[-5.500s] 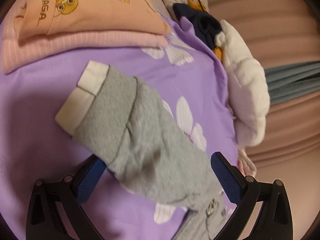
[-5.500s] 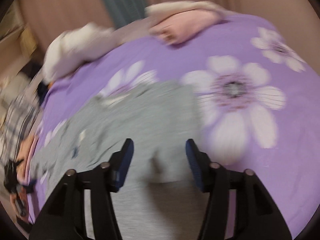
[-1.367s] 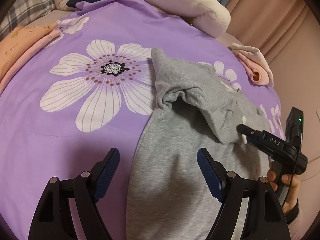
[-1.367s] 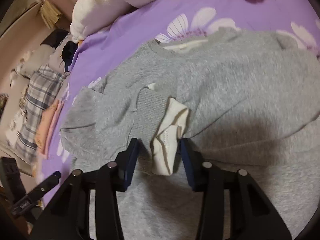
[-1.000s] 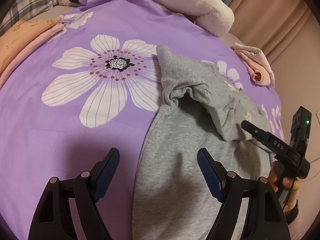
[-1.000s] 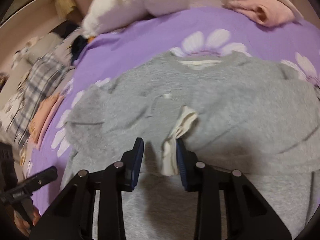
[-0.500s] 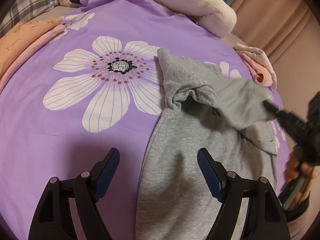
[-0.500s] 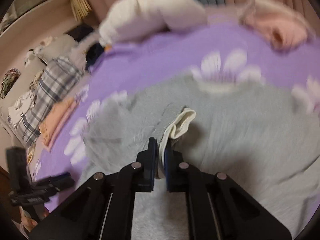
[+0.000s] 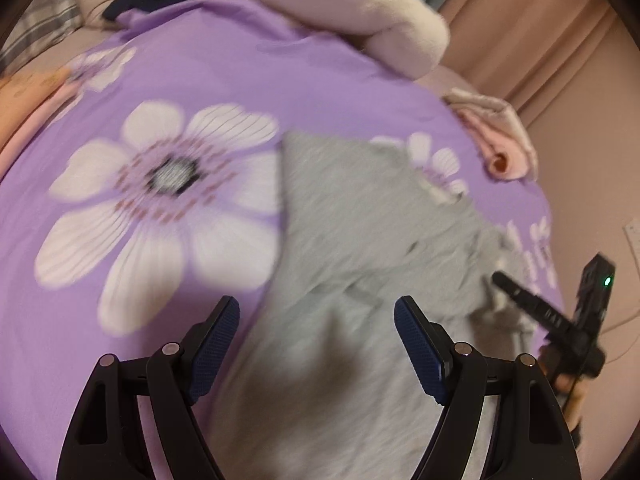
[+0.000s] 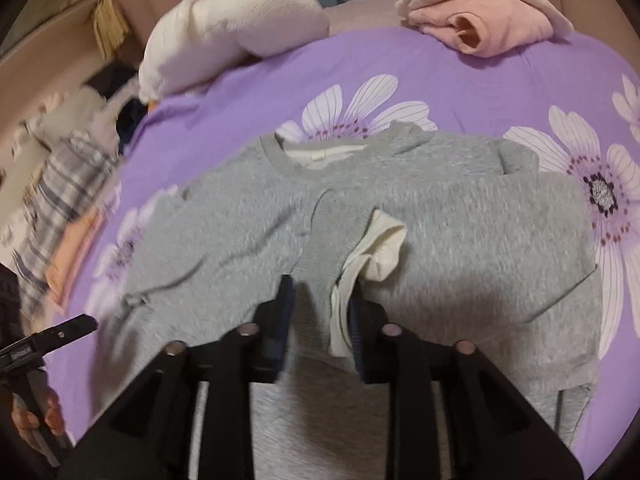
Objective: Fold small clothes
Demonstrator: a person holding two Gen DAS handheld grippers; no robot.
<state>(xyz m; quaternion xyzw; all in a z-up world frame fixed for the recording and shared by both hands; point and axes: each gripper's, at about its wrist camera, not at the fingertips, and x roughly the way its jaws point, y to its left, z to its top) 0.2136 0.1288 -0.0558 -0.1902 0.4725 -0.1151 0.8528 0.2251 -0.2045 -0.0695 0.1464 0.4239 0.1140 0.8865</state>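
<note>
A small grey sweatshirt [image 10: 460, 232] lies spread on the purple flowered bedsheet [image 10: 280, 76]; it also shows in the left wrist view [image 9: 360, 240]. My right gripper [image 10: 320, 320] is shut on the sleeve's grey and cream cuff [image 10: 376, 252], which lies folded across the sweatshirt's body. My right gripper also shows at the right edge of the left wrist view [image 9: 532, 312]. My left gripper [image 9: 316, 332] is open and empty above the sweatshirt's lower left side. It also shows at the left edge of the right wrist view [image 10: 52, 340].
A white plush pillow [image 9: 360, 12] and a rolled pink garment [image 9: 500, 148] lie at the sheet's far edge. Folded orange and pink clothes [image 10: 72, 252] and a plaid cloth [image 10: 56, 184] sit to the left. Curtains [image 9: 540, 32] hang behind.
My right gripper closed on the sleeve cuff and carried it across the sweatshirt's body to the right, pulling the bunched sleeve flatter. My left gripper stayed open and shifted slightly.
</note>
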